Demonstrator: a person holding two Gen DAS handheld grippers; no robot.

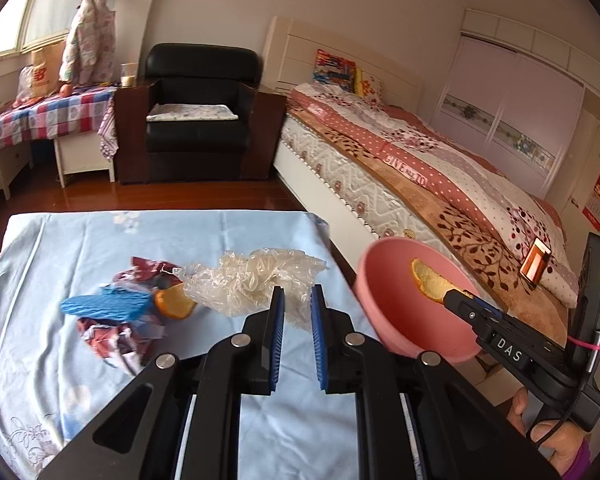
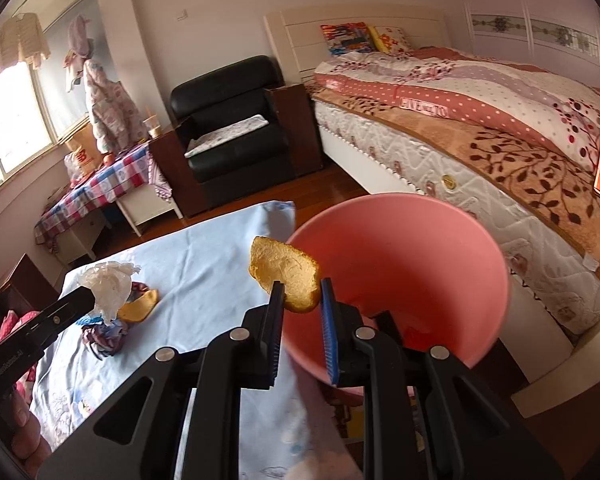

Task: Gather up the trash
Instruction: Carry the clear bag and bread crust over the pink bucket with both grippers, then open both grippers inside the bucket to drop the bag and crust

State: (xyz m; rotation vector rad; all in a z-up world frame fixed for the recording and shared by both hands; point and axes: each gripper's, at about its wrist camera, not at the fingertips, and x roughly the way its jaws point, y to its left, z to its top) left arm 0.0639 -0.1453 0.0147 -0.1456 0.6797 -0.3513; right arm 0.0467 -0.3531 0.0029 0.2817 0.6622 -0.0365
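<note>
- Surroundings: a black armchair (image 1: 198,112) stands in the upper middle of the left wrist view, a bed (image 1: 440,168) with a dotted pink quilt runs down the right, and a side table under a checked cloth (image 1: 48,116) sits at the left edge.
- A pale blue floral cloth (image 1: 100,360) covers the table in the lower half of that view; a pink bin (image 1: 400,320) stands just beyond its right edge.
- Writing: "DAS" shows on the body of the right gripper (image 1: 456,294); red tape on the quilt reads "GIVE ... TO"; the small print on the other gripper's side is too fine to read.
- On the cloth, left of centre, lie a crumpled clear plastic film (image 1: 252,280), a blue ridged piece (image 1: 108,304), an orange peel (image 1: 176,302) and crushed red-and-white wrappers (image 1: 112,336), all bunched together and touching.
- The left gripper (image 1: 298,300) has its jaws nearly closed; the right wrist view shows the film bunched at its tip, so it seems to pinch the film's edge.
- The right gripper (image 2: 302,292) has its pads narrowed onto a curved yellow-orange peel piece (image 2: 284,276), held in the air at the bin's (image 2: 440,248) left rim.
</note>
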